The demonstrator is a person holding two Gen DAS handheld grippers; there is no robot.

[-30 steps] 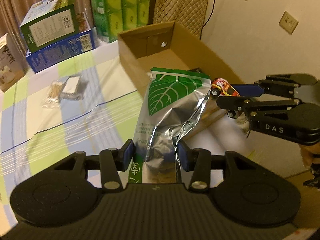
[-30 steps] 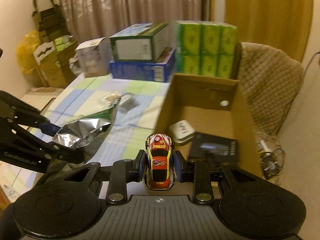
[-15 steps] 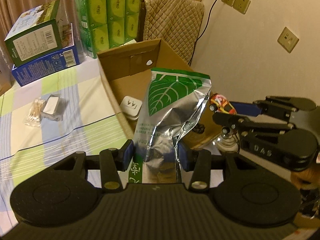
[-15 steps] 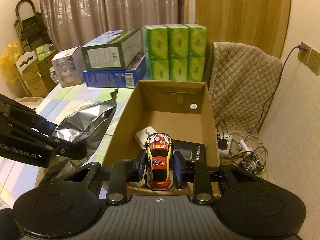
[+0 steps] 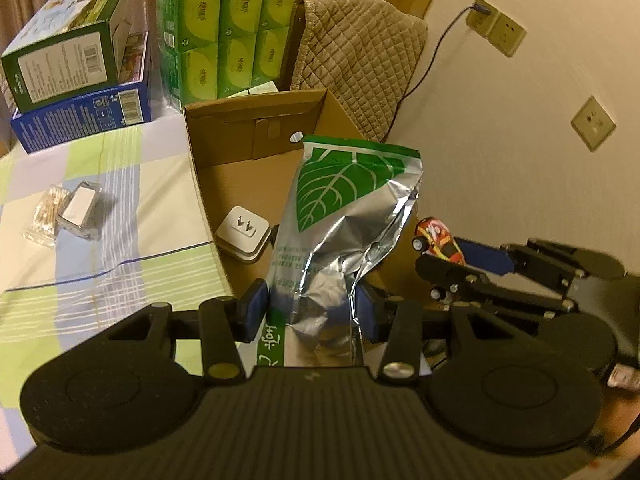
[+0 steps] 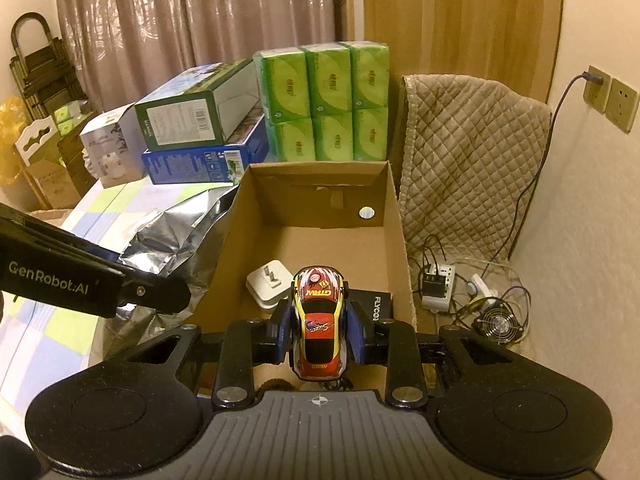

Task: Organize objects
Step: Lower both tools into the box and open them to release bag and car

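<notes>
- left gripper (image 5: 310, 312) is clenching a silver-and-green foil pouch (image 5: 340, 216), its long axis standing upright, leaf end up, over the near edge of the open cardboard box (image 5: 256, 132).
- right gripper (image 6: 319, 334) is pinching a toy car (image 6: 319, 320) by its sides, nose pointing away from the camera, angling down over the box.
- right wrist view alone is showing a power strip (image 6: 438, 284) and small fan (image 6: 498, 325) on the floor; left wrist view alone is showing cotton swabs (image 5: 44, 212) on the checked cloth (image 5: 120, 240).

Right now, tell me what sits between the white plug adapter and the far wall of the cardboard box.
Nothing: in the right wrist view the floor of the cardboard box from the white plug adapter to its far wall is bare cardboard.
</notes>
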